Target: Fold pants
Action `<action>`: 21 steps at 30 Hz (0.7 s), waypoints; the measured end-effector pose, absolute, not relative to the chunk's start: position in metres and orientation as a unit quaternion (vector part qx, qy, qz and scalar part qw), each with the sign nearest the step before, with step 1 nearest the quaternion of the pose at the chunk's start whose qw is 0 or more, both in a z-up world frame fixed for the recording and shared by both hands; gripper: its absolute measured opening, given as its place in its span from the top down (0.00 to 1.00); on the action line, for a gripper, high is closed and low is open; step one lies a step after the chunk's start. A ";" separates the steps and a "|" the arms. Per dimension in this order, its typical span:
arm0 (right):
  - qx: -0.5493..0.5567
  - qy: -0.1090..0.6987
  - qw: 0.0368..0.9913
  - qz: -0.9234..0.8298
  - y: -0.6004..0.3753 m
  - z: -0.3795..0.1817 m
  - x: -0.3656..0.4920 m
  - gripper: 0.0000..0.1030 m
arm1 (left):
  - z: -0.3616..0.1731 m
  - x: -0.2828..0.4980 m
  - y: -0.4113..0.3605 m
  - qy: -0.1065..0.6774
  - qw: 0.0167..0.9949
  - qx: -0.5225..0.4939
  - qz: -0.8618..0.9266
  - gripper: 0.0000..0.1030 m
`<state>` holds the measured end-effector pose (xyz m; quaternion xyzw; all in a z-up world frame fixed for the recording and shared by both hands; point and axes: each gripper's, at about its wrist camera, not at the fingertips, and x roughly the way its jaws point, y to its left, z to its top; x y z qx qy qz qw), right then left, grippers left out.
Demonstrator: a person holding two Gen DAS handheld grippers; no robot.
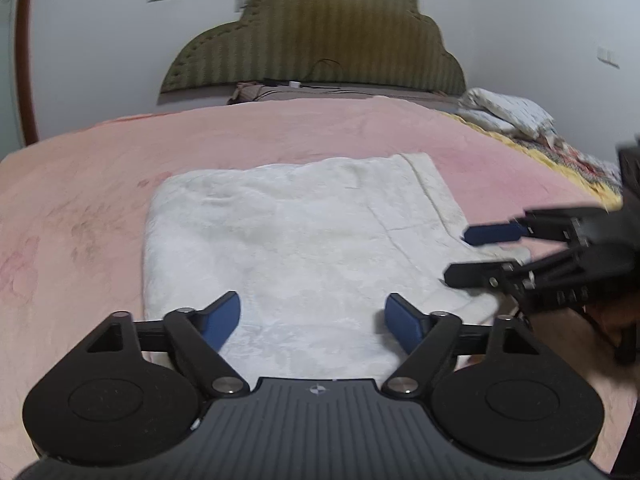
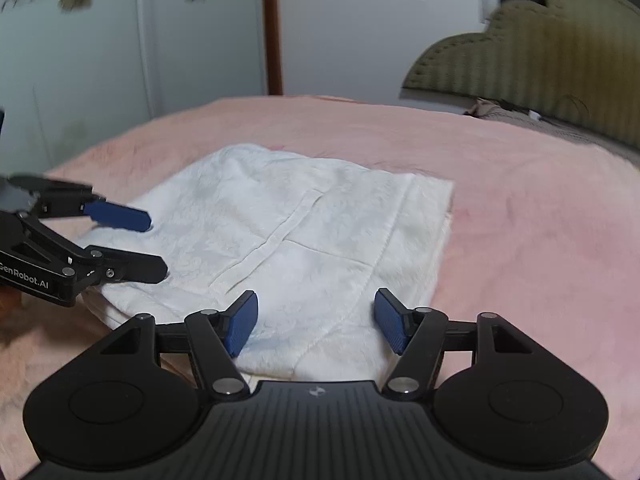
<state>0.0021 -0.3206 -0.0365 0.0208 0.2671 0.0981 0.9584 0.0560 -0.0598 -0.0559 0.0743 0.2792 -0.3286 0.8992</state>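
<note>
White fluffy pants [image 1: 296, 240] lie folded into a rough rectangle on the pink bed cover [image 1: 80, 200]; they also show in the right wrist view [image 2: 304, 236]. My left gripper [image 1: 314, 322] is open and empty, just above the near edge of the pants. My right gripper [image 2: 316, 320] is open and empty over the pants' near edge. In the left wrist view the right gripper [image 1: 456, 254] comes in from the right at the pants' right edge. In the right wrist view the left gripper [image 2: 156, 244] comes in from the left at the pants' left edge.
A green padded headboard [image 1: 320, 40] stands at the far end of the bed. Folded patterned bedding [image 1: 508, 114] lies at the far right. White wall [image 2: 340, 40] and a wardrobe [image 2: 120, 40] stand beyond the bed.
</note>
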 end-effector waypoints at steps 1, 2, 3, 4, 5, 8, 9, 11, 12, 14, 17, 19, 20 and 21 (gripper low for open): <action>0.019 0.258 0.961 0.094 -0.319 -0.039 -0.002 0.38 | -0.056 0.055 -0.059 0.278 0.901 0.072 -0.325 0.18; 0.014 0.250 0.964 0.089 -0.317 -0.041 -0.004 0.38 | -0.055 0.053 -0.059 0.274 0.904 0.074 -0.321 0.18; 0.010 0.247 0.965 0.084 -0.316 -0.041 -0.006 0.37 | -0.054 0.051 -0.059 0.267 0.907 0.079 -0.316 0.19; 0.009 0.246 0.966 0.081 -0.315 -0.041 -0.006 0.37 | -0.051 0.050 -0.059 0.260 0.910 0.082 -0.312 0.19; 0.009 0.246 0.966 0.079 -0.314 -0.041 -0.005 0.36 | -0.050 0.049 -0.058 0.255 0.913 0.083 -0.307 0.19; 0.021 0.247 0.966 0.078 -0.318 -0.042 -0.003 0.31 | -0.051 0.054 -0.053 0.264 0.914 0.075 -0.300 0.19; 0.026 0.248 0.965 0.079 -0.320 -0.042 -0.002 0.30 | -0.053 0.056 -0.052 0.270 0.911 0.074 -0.303 0.18; 0.027 0.248 0.965 0.080 -0.320 -0.043 -0.001 0.30 | -0.053 0.054 -0.053 0.263 0.912 0.083 -0.304 0.18; 0.025 0.248 0.965 0.078 -0.319 -0.043 -0.001 0.30 | -0.051 0.053 -0.053 0.259 0.913 0.088 -0.303 0.19; 0.031 0.244 0.966 0.077 -0.320 -0.042 -0.001 0.29 | -0.046 0.053 -0.050 0.246 0.918 0.088 -0.298 0.19; 0.080 0.238 0.965 0.072 -0.333 -0.037 0.001 0.29 | -0.039 0.069 -0.033 0.248 0.928 0.065 -0.271 0.16; 0.109 0.253 0.959 0.061 -0.347 -0.035 0.008 0.27 | -0.038 0.090 -0.015 0.275 0.926 0.020 -0.259 0.15; 0.125 0.262 0.955 0.057 -0.355 -0.036 0.012 0.27 | -0.038 0.100 -0.006 0.290 0.920 -0.009 -0.262 0.15; 0.148 0.273 0.949 0.058 -0.364 -0.038 0.017 0.27 | -0.040 0.113 0.005 0.311 0.910 -0.047 -0.269 0.14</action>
